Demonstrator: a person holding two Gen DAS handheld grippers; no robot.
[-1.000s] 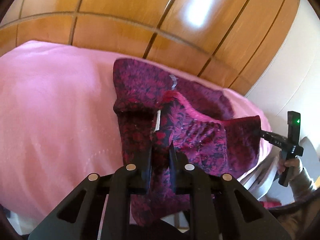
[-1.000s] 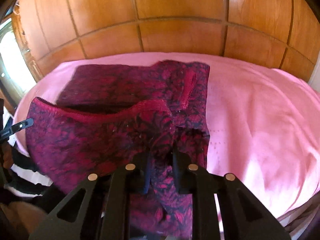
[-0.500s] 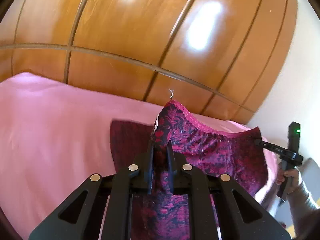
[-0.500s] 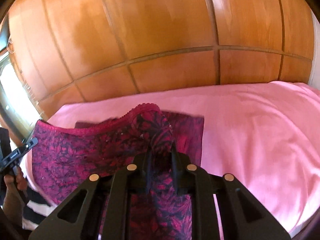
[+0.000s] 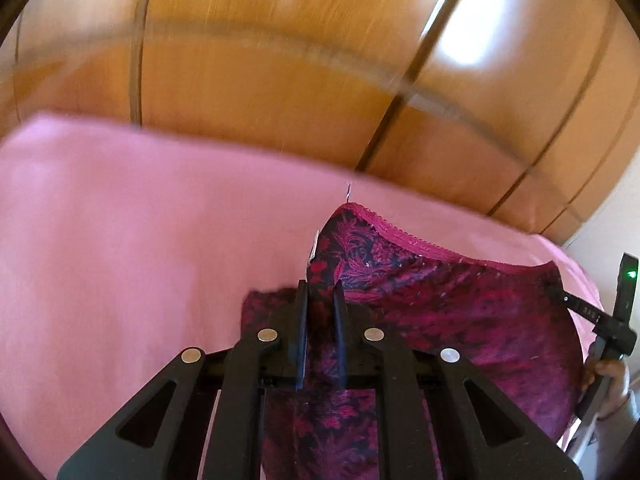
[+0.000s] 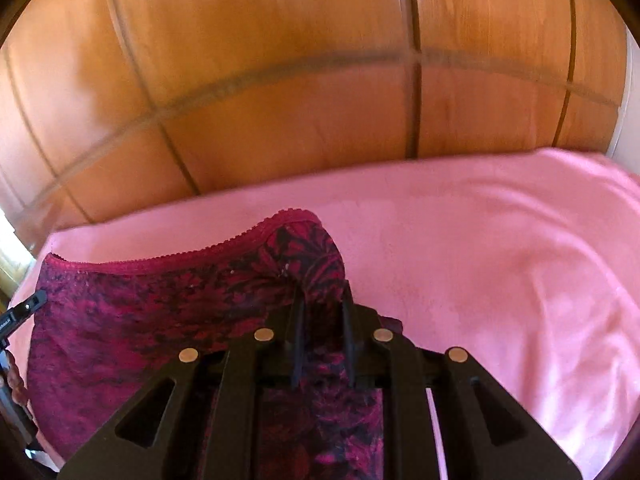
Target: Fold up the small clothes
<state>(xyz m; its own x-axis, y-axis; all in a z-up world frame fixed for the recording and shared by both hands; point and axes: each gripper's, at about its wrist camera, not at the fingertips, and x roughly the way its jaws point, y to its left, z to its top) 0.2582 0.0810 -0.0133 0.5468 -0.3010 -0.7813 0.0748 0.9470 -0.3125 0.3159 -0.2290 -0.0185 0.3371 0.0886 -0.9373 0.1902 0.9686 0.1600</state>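
Note:
A small magenta garment with a dark floral print and a lace edge (image 5: 440,304) hangs stretched between my two grippers above the pink bed. My left gripper (image 5: 321,286) is shut on one top corner of it. My right gripper (image 6: 322,294) is shut on the other top corner; the garment (image 6: 152,312) spreads to its left. The right gripper also shows at the right edge of the left wrist view (image 5: 612,320), and the tip of the left gripper at the left edge of the right wrist view (image 6: 24,308). The garment's lower part is hidden behind the gripper bodies.
A pink blanket (image 5: 140,240) covers the bed below and ahead; it also shows in the right wrist view (image 6: 500,260). A wooden panelled wall (image 5: 280,60) stands right behind the bed. A white wall (image 5: 624,208) is at the far right.
Both grippers have lifted the garment off the bed and raised it, holding it stretched between them. The part that lay on the blanket has come up and out of sight.

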